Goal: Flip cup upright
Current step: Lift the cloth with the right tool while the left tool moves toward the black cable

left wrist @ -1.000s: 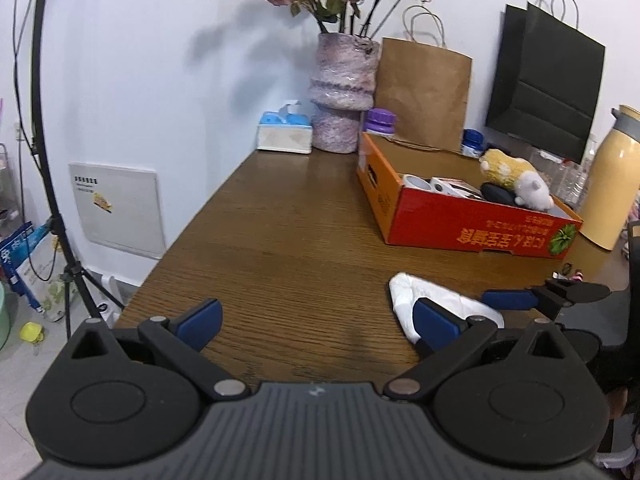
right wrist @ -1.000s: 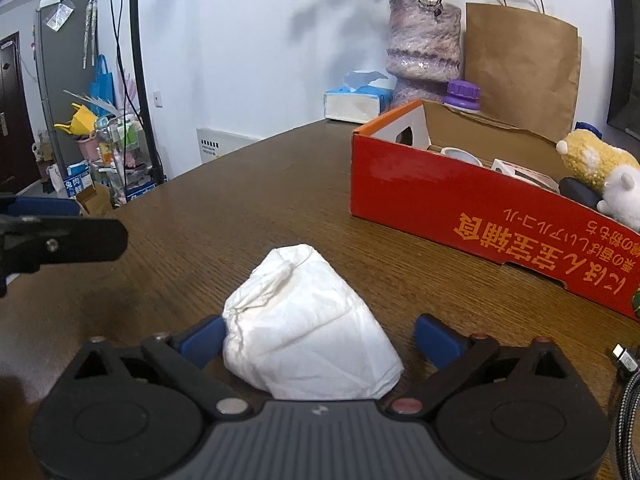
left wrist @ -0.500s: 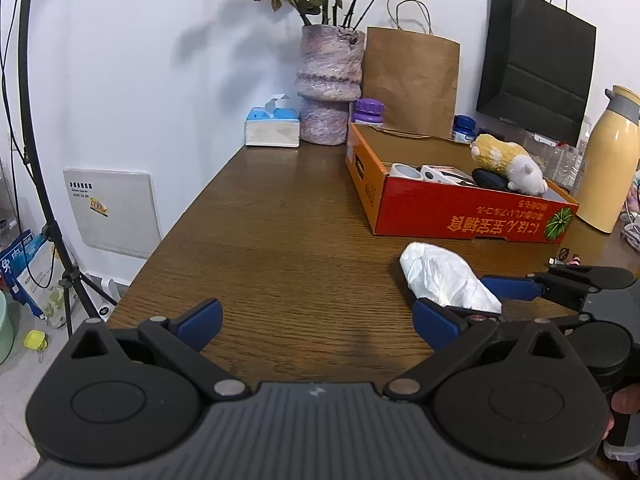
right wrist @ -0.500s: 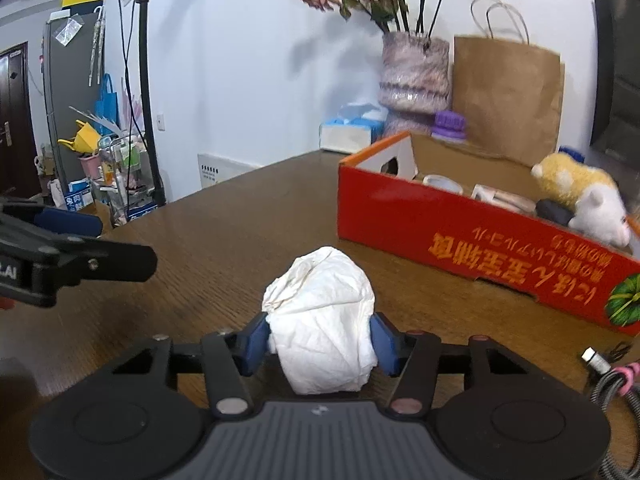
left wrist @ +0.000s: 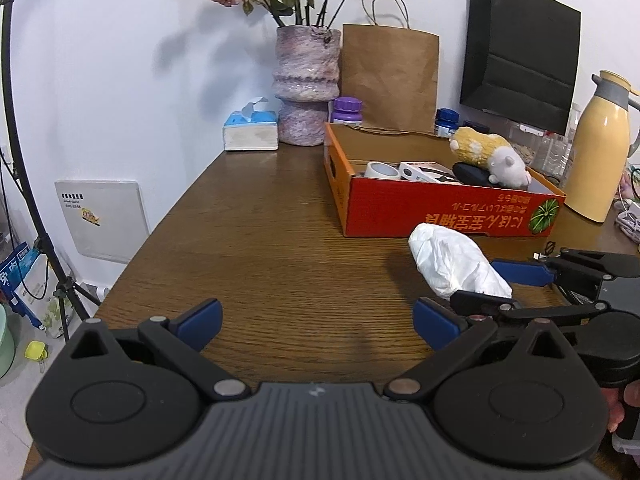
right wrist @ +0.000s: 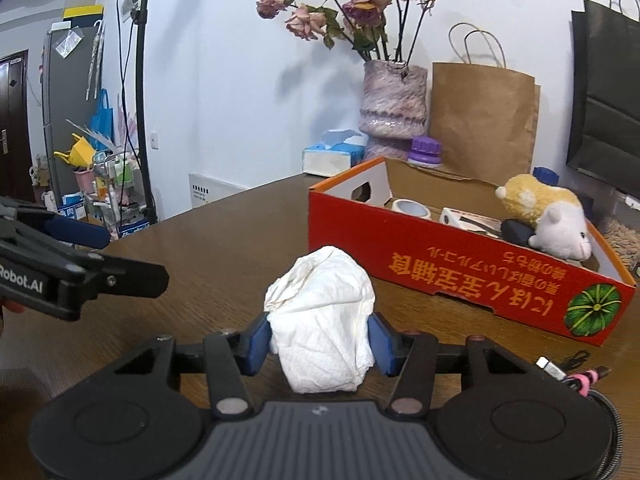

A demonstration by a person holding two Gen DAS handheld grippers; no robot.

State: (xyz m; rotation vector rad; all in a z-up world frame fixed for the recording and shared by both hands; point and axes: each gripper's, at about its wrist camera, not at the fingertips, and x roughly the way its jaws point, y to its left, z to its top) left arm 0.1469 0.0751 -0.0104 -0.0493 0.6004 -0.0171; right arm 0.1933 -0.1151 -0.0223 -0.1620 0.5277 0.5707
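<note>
Lying crumpled above the wooden table (right wrist: 224, 240), white paper cup (right wrist: 322, 320) is pinched between right gripper (right wrist: 320, 338) pads. Left wrist view alone shows left gripper (left wrist: 316, 320) spread and empty; right wrist view shows the red box (right wrist: 460, 276) just behind the cup

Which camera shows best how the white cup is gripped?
The right wrist view: the white cup sits centred between the right gripper's blue pads, both pressing its sides. The left wrist view shows it from the side, lying tilted, its base hidden behind black linkage.
</note>
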